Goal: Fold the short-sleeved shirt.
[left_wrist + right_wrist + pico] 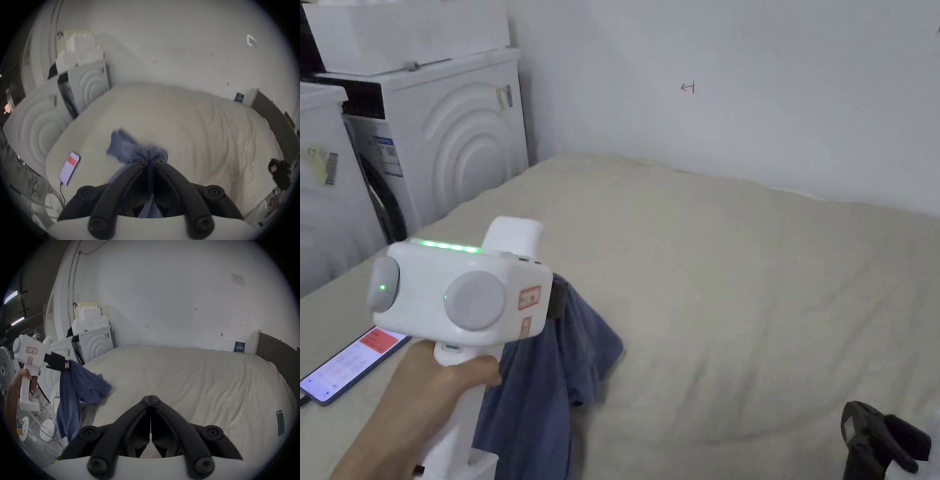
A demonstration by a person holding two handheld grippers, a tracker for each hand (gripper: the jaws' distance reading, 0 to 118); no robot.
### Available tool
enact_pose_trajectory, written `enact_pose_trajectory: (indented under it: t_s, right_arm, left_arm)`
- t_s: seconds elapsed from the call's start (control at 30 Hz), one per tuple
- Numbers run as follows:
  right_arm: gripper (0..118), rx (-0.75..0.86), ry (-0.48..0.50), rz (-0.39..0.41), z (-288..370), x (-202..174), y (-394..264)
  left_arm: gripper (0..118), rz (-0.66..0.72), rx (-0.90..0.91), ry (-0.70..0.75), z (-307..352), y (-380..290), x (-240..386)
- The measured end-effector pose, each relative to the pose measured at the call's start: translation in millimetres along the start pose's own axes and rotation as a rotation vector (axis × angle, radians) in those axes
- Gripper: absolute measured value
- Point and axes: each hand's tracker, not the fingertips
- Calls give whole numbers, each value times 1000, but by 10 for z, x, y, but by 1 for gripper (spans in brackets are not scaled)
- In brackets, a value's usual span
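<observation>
Item: blue short-sleeved shirt (550, 375), bunched and hanging from the left tongs (150, 160), which are clenched on a gather of it above the bed's (750, 300) near-left edge; right tongs (150, 398) pressed together on nothing, over the near edge. Progress: nothing folded, and spreading flat and every fold remain, as I judge. Markings: stickers on the washing machine (456, 137) and tool too small to read; phone (350, 362) near the bed's left edge.

I am holding the blue short-sleeved shirt (71, 394) bunched in my left gripper (150, 160), jaws pressing on a gathered fold of it. It is hanging limp off the near left edge of the beige bed (750, 281), one part draping straight down and another part billowing out sideways above the sheet, blurred.
</observation>
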Motion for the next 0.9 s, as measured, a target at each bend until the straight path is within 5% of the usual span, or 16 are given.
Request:
enact_pose_trajectory:
  t_s: [0.3,0.57,0.9]
  right_arm:
    - [4,109,-102,-25,729,470,155]
    - [4,165,-270,-43,1324,1042,186]
    - [4,105,-424,-142,1619,1686,-83]
  left_arm:
    - [4,-173,223,-219,733,892,1226]
    - [4,-274,267,-561,924,866,2646]
    - [4,-329,-91,-742,-72,-299,3872]
